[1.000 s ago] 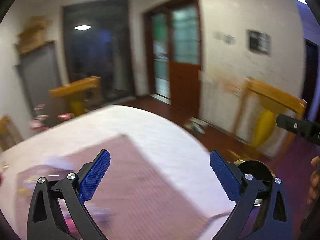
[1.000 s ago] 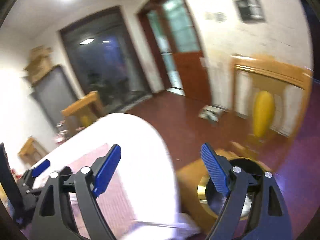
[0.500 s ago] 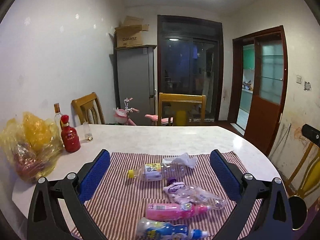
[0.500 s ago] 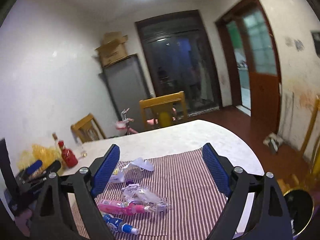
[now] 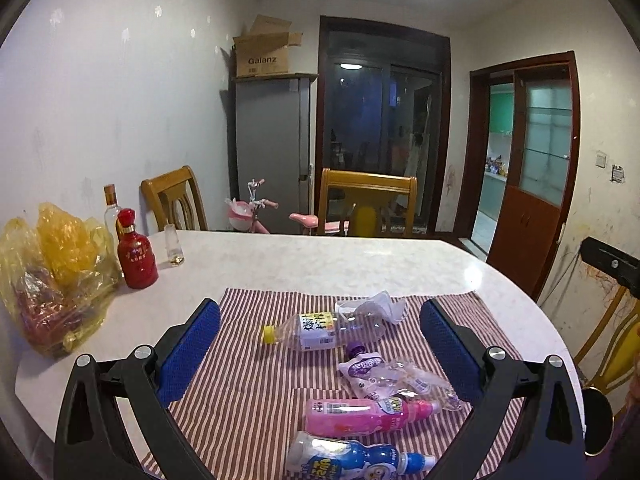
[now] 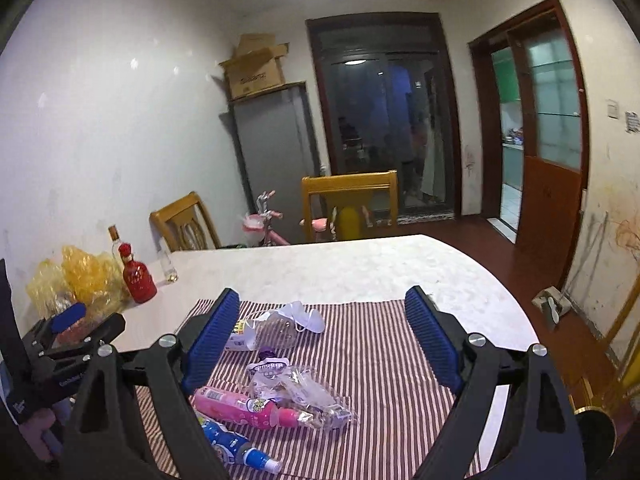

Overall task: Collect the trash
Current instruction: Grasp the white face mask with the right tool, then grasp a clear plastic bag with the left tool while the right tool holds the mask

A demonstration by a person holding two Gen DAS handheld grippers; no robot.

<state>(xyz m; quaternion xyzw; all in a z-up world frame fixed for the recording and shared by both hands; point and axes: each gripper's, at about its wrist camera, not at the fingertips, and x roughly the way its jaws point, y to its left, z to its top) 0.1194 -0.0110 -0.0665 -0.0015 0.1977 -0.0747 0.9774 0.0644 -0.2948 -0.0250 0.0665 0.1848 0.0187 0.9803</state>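
both claws hang over the near edge of the table [image 5: 360,260], jaws spread wide with nothing between them: the left gripper [image 5: 320,344] and the right gripper [image 6: 320,332]. the trash lies on a striped cloth [image 5: 248,392]: a clear bottle [image 5: 320,330] on its side, a crumpled white tissue [image 5: 386,304] touching it, a plastic wrapper [image 5: 400,376], a pink bottle [image 5: 368,416] and a blue bottle [image 5: 352,456] nearest.

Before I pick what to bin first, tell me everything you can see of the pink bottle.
The pink bottle is small, opaque, plastic-looking, with a printed cartoon label and a darker pink cap. It lies on its side on the striped cloth, cap toward the right, capped and undented. A crinkled clear wrapper overlaps its neck; the blue bottle lies just nearer. Neither gripper touches it.
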